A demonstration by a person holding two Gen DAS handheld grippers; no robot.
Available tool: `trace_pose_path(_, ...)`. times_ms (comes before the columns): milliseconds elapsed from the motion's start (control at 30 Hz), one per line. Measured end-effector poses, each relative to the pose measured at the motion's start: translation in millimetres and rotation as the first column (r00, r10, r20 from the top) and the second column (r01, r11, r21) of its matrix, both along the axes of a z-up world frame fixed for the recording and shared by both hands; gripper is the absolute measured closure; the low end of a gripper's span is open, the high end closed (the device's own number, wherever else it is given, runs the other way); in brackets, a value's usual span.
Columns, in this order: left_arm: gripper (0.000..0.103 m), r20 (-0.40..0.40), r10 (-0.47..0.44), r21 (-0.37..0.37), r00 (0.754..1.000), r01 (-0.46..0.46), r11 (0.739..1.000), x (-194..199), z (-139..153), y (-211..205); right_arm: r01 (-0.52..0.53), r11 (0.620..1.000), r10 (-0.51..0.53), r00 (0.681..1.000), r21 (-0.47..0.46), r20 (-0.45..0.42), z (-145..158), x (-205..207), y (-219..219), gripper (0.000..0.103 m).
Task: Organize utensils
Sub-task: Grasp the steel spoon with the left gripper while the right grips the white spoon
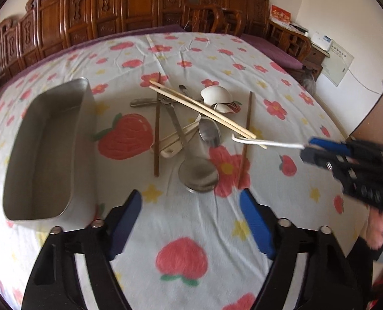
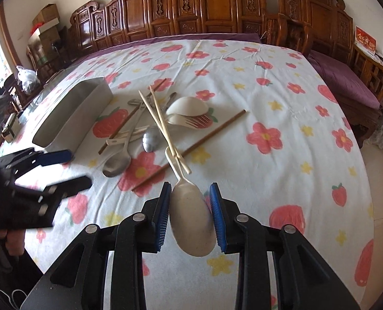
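Barely started: metal tray [image 1: 49, 155] at 9 o'clock looks empty (far end blurred), utensil pile [image 1: 191, 118] untouched on the bed at 12, right claw [image 2: 191, 211] gripping a white spoon [image 2: 191, 222], left claw [image 1: 191, 222] open, empty.

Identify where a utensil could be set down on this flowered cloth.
Free: cloth near the left gripper, and right of the dark brown chopstick. The rectangular metal tray holds nothing. Crowded: the utensil pile around the pale chopsticks.

Flowered tablecloth [image 1: 191, 59] under a metal tray [image 1: 49, 149], beside it a heap of utensils [image 1: 188, 118].
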State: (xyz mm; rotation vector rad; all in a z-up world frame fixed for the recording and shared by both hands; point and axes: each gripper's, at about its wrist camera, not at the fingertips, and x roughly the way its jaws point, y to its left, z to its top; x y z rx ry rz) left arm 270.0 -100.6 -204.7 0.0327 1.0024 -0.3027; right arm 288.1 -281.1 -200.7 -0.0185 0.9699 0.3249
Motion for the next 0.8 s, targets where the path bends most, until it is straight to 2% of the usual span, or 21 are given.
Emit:
trace_pose_path(133, 0.049, -0.062, 0.024, -0.02, 0.998, -0.025, 0.999, 19, -11, -7, -0.015, 1.0, 0.015, 0.999, -0.02, -0.032, -15, 0, 0, 0.071)
trace_pose_path(300, 0.059, -0.131, 0.075, -0.055, 0.989, -0.082, 0.995, 33, -23, -10, -0.038, 0.998, 0.034, 0.998, -0.059, -0.058, -30, 0, 2, 0.071)
trace_pose_path(367, 0.059, -0.148, 0.095, -0.052, 0.984, -0.104, 0.993, 35, -28, -10, -0.033, 0.998, 0.03, 0.998, -0.052, -0.063, -31, 2, 1, 0.071)
trace_pose_path(500, 0.06, -0.137, 0.11, -0.03, 0.984, -0.115, 0.993, 37, -27, -15, -0.021, 0.998, 0.018, 0.998, -0.051, -0.064, -32, 3, -4, 0.07)
trace_pose_path(633, 0.067, -0.126, 0.122, -0.016, 0.984, -0.125, 0.992, 36, -28, -18, -0.017, 0.999, 0.013, 0.998, -0.046, -0.069, -33, 4, -6, 0.07)
trace_pose_path(667, 0.085, -0.121, 0.131, 0.001, 0.984, -0.132, 0.991, 36, -27, -18, -0.017, 0.999, 0.014, 0.997, -0.044, -0.072, -33, 5, -7, 0.07)
trace_pose_path(733, 0.094, -0.112, 0.146, 0.002, 0.983, -0.147, 0.989, 35, -26, -14, -0.023, 0.999, 0.019, 0.997, -0.041, -0.079, -34, 5, -7, 0.069)
trace_pose_path(800, 0.096, -0.117, 0.147, -0.028, 0.982, -0.151, 0.988, 33, -24, -8, -0.029, 0.999, 0.026, 0.996, -0.037, -0.082, -36, 5, -7, 0.062)
